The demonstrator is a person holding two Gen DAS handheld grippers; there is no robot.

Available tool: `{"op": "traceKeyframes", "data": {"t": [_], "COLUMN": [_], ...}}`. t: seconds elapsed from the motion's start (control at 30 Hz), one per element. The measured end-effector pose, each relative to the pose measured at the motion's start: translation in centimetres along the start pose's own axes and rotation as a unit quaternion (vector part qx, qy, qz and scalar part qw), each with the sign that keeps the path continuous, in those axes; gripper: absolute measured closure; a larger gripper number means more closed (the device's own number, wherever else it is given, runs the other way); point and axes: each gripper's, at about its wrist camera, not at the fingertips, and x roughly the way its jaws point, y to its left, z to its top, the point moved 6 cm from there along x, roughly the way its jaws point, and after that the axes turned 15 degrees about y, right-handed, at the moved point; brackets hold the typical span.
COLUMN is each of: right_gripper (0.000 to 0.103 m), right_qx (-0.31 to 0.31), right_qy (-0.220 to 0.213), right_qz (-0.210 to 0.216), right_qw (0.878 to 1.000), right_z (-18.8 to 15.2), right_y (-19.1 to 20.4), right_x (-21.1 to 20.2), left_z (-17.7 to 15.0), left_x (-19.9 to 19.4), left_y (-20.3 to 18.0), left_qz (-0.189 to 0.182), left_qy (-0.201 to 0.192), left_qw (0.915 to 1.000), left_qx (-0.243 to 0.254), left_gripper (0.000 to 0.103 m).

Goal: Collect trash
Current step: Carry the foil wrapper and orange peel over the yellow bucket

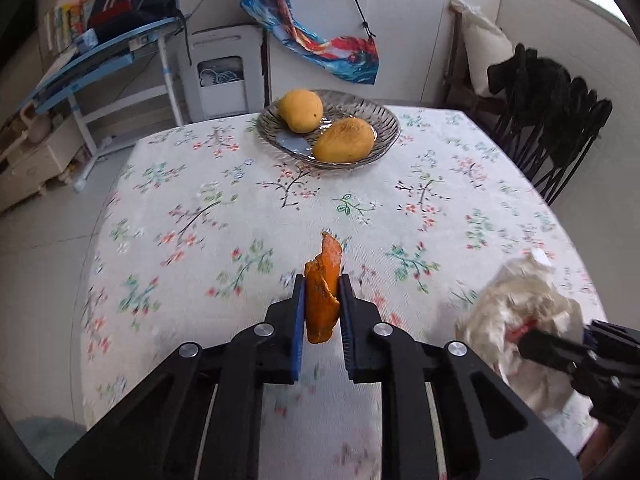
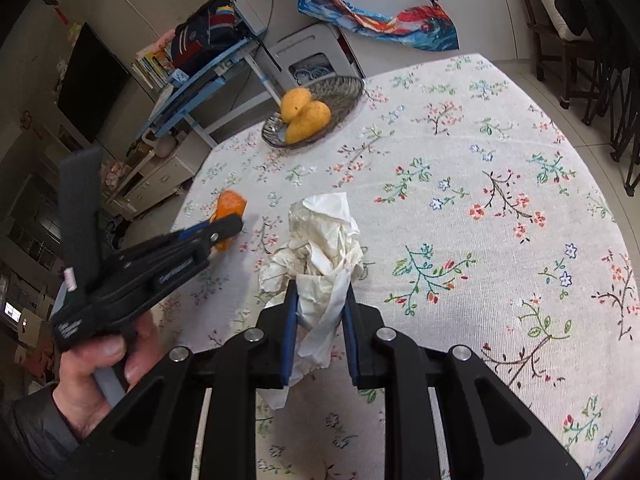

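The orange peel point(image 1: 322, 292) stands upright between the blue pads of the left claw point(image 1: 323, 280), which is clamped on its lower half; the ragged top of the peel sticks up past the fingertips, lifted clear of the flowered cloth on the bench point(image 1: 224, 208). In the right wrist view the same peel point(image 2: 230, 206) shows as an orange lump at the tip of the left claw point(image 2: 228, 226), near the bench's left edge, with a person's hand point(image 2: 100, 364) wrapped round the handle below it.

The crumpled white tissue point(image 2: 320, 248) is pinched in the right claw point(image 2: 320, 292), pads pressed on its lower folds while the loose bulk billows out above the fingertips and a tail hangs down between the fingers. From the left wrist view that tissue point(image 1: 520, 312) sits just right of the peel, gripped by the right claw point(image 1: 532, 336) coming in from the lower right corner.

Farther back on the bench, well apart from both claws, a glass dish point(image 1: 384, 120) holds two yellow mangoes point(image 1: 300, 110), one resting against the other. Beyond the bench stand a tilted blue desk point(image 1: 104, 56) piled with a backpack, a white cabinet, and a colourful cloth point(image 1: 316, 44) hanging on the wall. Dark chairs point(image 1: 560, 120) stand along the right side.
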Motion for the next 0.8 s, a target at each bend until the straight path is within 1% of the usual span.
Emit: {"op": "traceKeyframes", "data": {"t": [0.17,0.37,0.6,0.8], "right_gripper": [0.082,0.082,0.082,0.082], "right_qx": [-0.019,-0.026,-0.027,-0.036], "right_qy": [-0.022,-0.044,-0.063,-0.077], "right_qz": [-0.004,0.0,-0.001,-0.002], "right_qw": [1.0,0.999,0.998,0.996], "right_z": [-0.8,-2.7,-4.4,-5.6], "right_y": [1.3,2.2,2.5,2.9], "right_x": [-1.4,-2.6,-3.9,-5.0], "left_z": [-2.8,-5.7,-8.6,-11.1], "left_x": [-3.8,-6.7,-8.9,-10.0], "left_y": [0.7,0.8,0.0,-0.2], "left_qz": [-0.009,-0.01,-0.001,0.004], "left_qy": [-0.016,-0.033,-0.049,-0.051], "left_qw": [0.9996,0.9985,0.998,0.9978], "left_qx": [-0.022,-0.043,-0.04,-0.042], "left_gripper": [0.088,0.087,0.087,0.087]}}
